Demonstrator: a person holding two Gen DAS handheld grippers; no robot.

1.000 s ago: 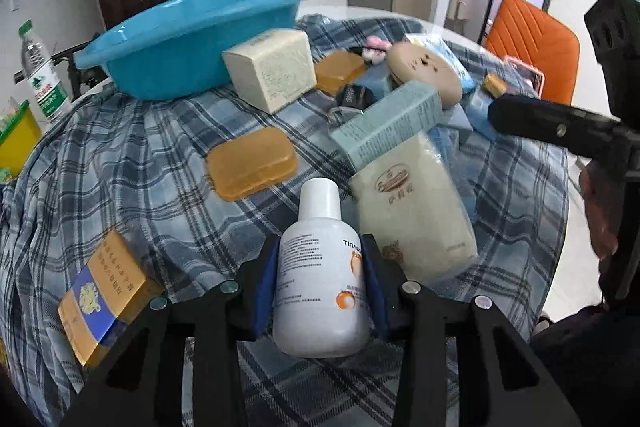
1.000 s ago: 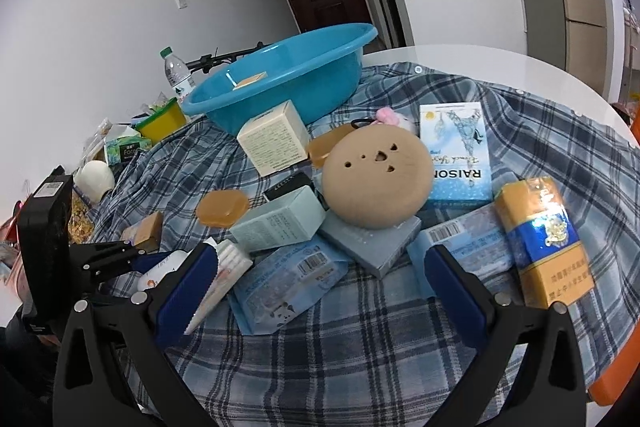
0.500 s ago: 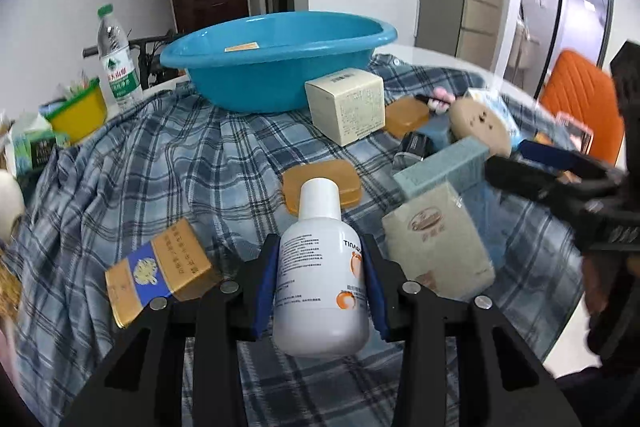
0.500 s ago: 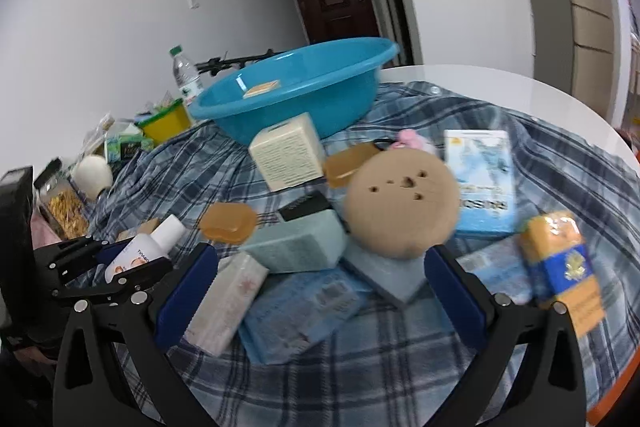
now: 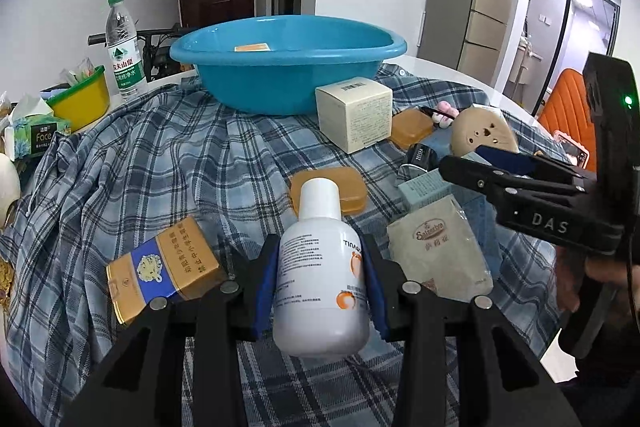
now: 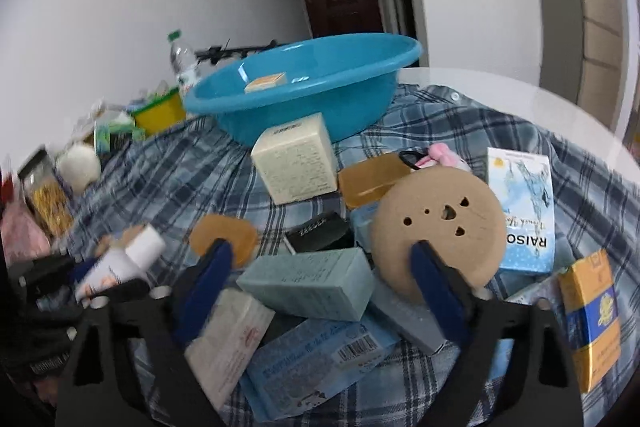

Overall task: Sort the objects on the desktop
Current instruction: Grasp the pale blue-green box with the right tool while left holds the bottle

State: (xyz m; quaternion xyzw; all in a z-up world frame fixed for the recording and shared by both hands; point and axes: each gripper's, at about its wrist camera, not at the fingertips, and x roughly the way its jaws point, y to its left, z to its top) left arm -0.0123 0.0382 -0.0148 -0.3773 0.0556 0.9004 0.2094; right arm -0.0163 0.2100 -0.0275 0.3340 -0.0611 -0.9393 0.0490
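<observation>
Step in hand: two picks running at once. Left tongs (image 5: 320, 281) are pinching the white bottle (image 5: 322, 267) by its body, lifted off the plaid cloth (image 5: 160, 171) on the counter, cap pointing toward the blue basin (image 5: 288, 67). One small orange-and-white pack (image 6: 266, 81) already lies in the basin, so it is likely the drop target.

Right tongs (image 6: 320, 267) are closing around the teal box (image 6: 308, 285), which sits between the blue pads on top of the pile, beside the round tan disc (image 6: 440, 227). The right-wrist view is motion-blurred, so pad contact can't be confirmed; it looks like a gap on both sides.

Next move: the left carries the bottle forward over the basin rim and releases. The right needs to finish closing squarely on the box's long sides without catching the disc or the beige pouch (image 5: 440, 251) below.

Versus a second ago: the right tongs were spread wide and farther back from the pile; they are now narrower and over the teal box. The left view has swung so the basin sits centred ahead. Bottle grip unchanged.
</observation>
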